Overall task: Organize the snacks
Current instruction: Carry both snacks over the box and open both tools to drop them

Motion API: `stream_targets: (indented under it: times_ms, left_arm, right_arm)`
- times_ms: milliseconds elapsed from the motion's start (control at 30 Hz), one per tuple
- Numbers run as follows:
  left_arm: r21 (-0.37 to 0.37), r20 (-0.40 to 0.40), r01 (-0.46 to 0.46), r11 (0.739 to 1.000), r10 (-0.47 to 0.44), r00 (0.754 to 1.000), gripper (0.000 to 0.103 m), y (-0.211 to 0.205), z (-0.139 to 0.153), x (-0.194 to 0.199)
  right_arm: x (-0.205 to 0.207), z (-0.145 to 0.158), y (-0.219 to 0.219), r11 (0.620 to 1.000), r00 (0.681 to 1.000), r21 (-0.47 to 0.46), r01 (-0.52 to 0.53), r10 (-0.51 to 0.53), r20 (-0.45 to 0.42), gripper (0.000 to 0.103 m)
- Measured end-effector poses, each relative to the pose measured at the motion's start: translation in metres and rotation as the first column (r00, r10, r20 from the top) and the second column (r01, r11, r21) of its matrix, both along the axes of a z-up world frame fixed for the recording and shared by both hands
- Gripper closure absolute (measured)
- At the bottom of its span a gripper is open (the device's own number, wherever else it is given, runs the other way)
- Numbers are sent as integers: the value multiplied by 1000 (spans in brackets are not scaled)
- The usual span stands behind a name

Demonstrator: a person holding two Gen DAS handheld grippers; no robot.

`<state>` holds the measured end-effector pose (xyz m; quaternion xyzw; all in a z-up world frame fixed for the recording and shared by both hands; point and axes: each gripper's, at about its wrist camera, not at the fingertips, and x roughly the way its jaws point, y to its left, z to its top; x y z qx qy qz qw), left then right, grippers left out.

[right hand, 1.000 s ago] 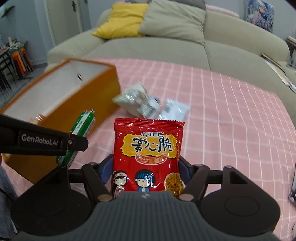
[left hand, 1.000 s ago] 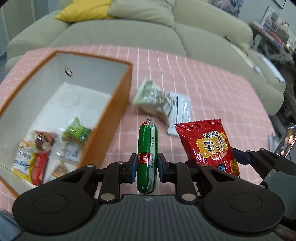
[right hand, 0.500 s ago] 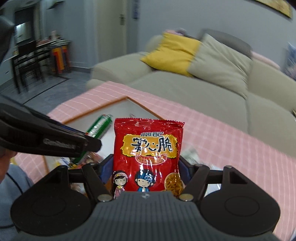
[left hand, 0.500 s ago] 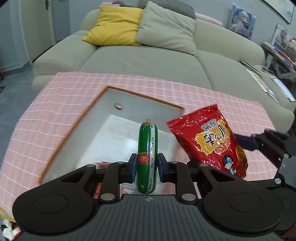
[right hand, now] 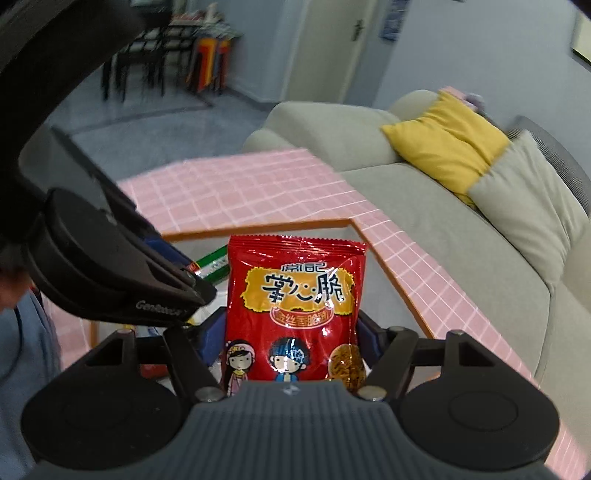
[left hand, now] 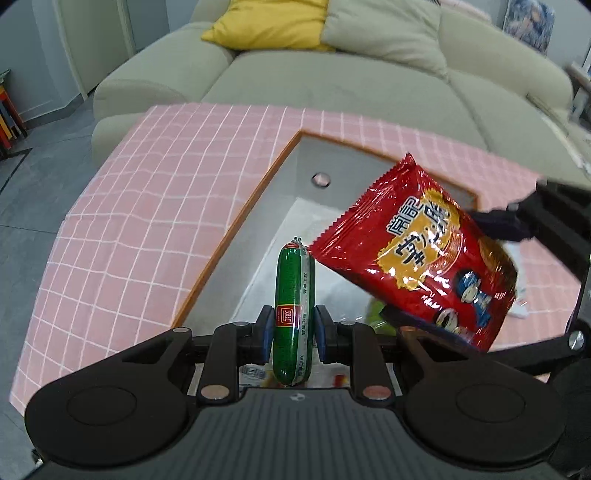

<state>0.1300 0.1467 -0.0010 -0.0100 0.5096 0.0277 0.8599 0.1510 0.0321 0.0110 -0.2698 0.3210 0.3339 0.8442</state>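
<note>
A grey-green sofa fills the top of the left wrist view and runs down the right side of the right wrist view, with a yellow cushion and a grey cushion leaning against its back. In front of it stands a table under a pink checked cloth, which covers the left and centre of the left wrist view.

On the cloth sits an open box with orange edges and a pale inside, seen from above in the centre of both views. A round hole shows in its far wall. Some wrappers lie on its floor at the lower centre of the left wrist view, mostly hidden behind the grippers.

The right gripper is clamped on the lower sides of a red snack packet, which stands upright in the centre of its own view, above the box. In the left wrist view the same packet hangs tilted at right centre, over the box's opening.

The left gripper pinches a green sausage stick between its fingers, about a third of the way up its length. The stick points upward in the lower centre of the frame, its tip over the box's inside. In the right wrist view its green end peeks out at left centre, just beside the red packet.
</note>
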Motion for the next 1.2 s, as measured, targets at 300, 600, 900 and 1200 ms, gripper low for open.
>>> stream_targets:
  times_ms: [300,600,900,1200]
  left_arm:
    - [44,-72,44,998,-40,997,78,0,-31,15]
    - [75,-121,55,996,-46,992,78,-3,-54,26]
    - [83,-111,67,994,-58,992,78,-9,-53,26]
    - [80,-66,84,993,-79,995,53,-10,-38,19]
  right_arm:
    - [31,-43,11,990,997,-129,-51,43,-69,36]
    - [54,-72,19,979,991,-191,-65,41,-124,35]
    - [60,-76,16,982,988,-176,-62,36,-150,34]
    - [64,-71,12,986,988,-162,-31,6,-155,25]
